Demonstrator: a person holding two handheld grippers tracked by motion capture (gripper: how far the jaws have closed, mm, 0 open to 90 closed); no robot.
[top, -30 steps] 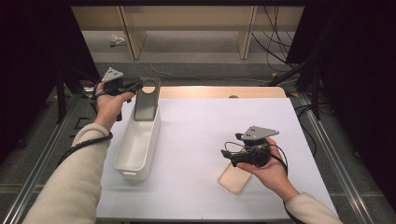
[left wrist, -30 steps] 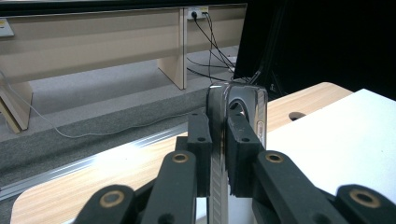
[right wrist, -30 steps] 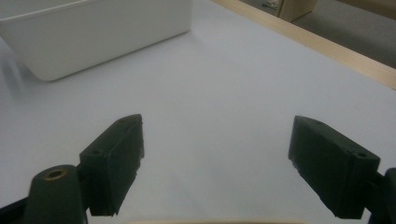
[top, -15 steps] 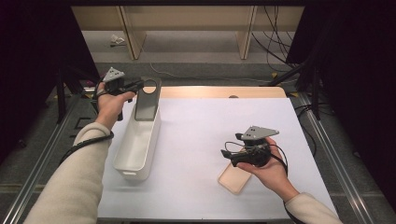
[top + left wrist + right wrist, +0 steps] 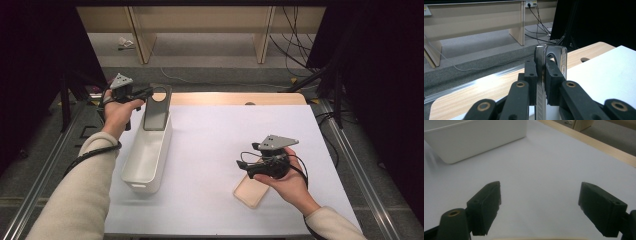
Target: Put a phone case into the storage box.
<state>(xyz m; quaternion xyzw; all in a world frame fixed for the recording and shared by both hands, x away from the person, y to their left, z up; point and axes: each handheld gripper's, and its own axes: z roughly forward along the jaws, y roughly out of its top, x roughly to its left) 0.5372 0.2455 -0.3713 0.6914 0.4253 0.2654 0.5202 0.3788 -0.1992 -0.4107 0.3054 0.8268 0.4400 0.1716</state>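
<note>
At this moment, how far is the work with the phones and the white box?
Nothing looks finished: the white box seems to have nothing lying in it. In hand: the left gripper is shut on a dark phone, upright over the box's far end. Left: lowering it in, then perhaps the beige phone below the open right gripper.

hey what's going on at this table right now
A person works at a table with a handheld gripper in each hand. The left gripper is shut on the top edge of a flat grey metal piece with a round hole, holding it upright at the far end of a long white bin. The right gripper hangs open just above a tan rectangular pad lying on the white table cover, with nothing between its jaws.
</note>
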